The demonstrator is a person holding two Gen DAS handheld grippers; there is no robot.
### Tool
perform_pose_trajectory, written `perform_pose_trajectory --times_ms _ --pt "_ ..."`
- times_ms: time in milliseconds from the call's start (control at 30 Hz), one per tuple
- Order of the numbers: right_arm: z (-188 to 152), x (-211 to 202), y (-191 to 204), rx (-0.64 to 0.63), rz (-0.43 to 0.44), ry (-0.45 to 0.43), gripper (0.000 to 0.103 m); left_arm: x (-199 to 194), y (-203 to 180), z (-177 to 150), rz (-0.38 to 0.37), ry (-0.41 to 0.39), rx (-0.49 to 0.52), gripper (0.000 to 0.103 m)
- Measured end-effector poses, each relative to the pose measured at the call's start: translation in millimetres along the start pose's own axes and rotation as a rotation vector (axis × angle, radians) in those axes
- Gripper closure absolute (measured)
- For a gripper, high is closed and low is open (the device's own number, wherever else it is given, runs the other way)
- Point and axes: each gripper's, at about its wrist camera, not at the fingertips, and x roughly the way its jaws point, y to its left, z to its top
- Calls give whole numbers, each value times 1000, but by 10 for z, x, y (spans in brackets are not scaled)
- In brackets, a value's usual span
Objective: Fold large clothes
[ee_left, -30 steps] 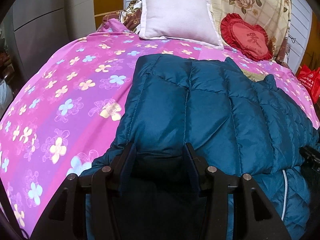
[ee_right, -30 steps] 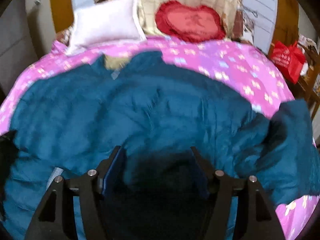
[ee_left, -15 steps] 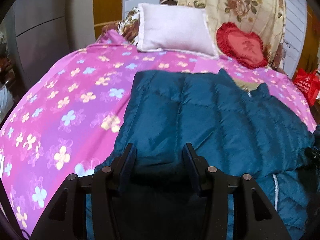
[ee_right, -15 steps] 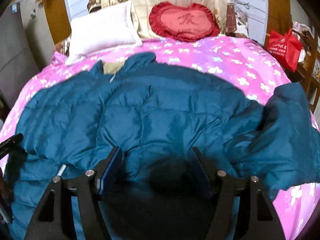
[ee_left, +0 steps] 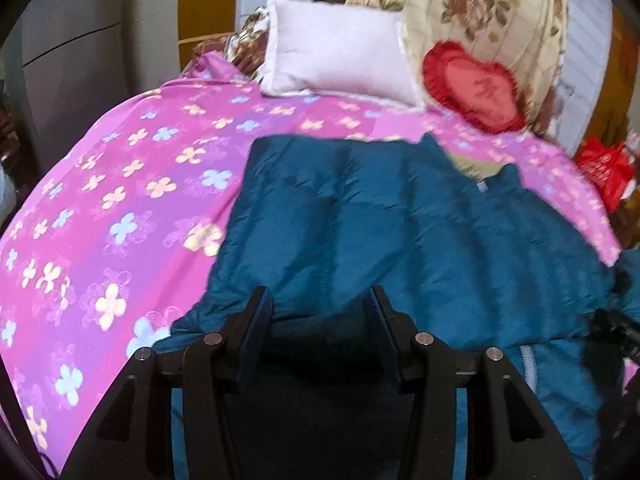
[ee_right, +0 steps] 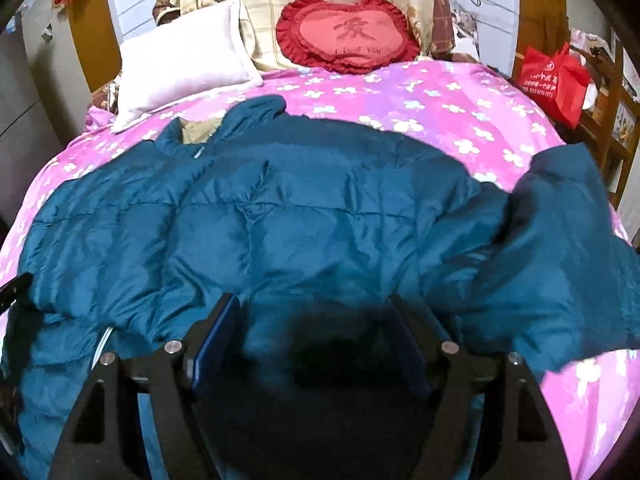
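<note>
While the left tool [ee_left: 318, 316] grips the teal jacket [ee_right: 304, 216] hem, the right tool [ee_right: 314, 330] is opening over it, the loose sleeve [ee_right: 560, 240] lying at two o'clock.

Our left gripper [ee_left: 318, 312] and right gripper [ee_right: 316, 320] look alike: black angular frames, round silver screws at the joints, dark blue pads lining each finger's inner face.

Left view motion-blurred; jacket [ee_left: 400, 232] hem dark between left claw [ee_left: 318, 312], grip unclear. Right claw [ee_right: 316, 320] opening, hem shadowed. Red bag [ee_left: 604, 168] cut off right edge.
</note>
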Motion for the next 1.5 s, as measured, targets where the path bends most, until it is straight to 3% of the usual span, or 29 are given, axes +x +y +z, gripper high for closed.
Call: perform_pose_trajectory --times_ms 200,467,800,967,1267,1500 --pt "-33 -386 -34 -36 -26 -49 26 -184 -151 -16 -38 -40 47 78" --pt "-53 -803 -261 -40 -83 -94 21 -175 -144 -90 -61 2 24 78" --pt "-51 -1089 -898 40 -174 -132 21 -183 -250 -144 -54 -4 59 78" --pt "-58 -1119 -1432 117 -262 -144 16 -165 -255 -150 -56 2 61 78" --pt "-371 -782 -2968 386 -477 -35 15 -52 -222 -170 -50 33 56 78" --pt "-545 -797 -3742 508 -561 -35 14 56 -258 -234 -33 61 82 78"
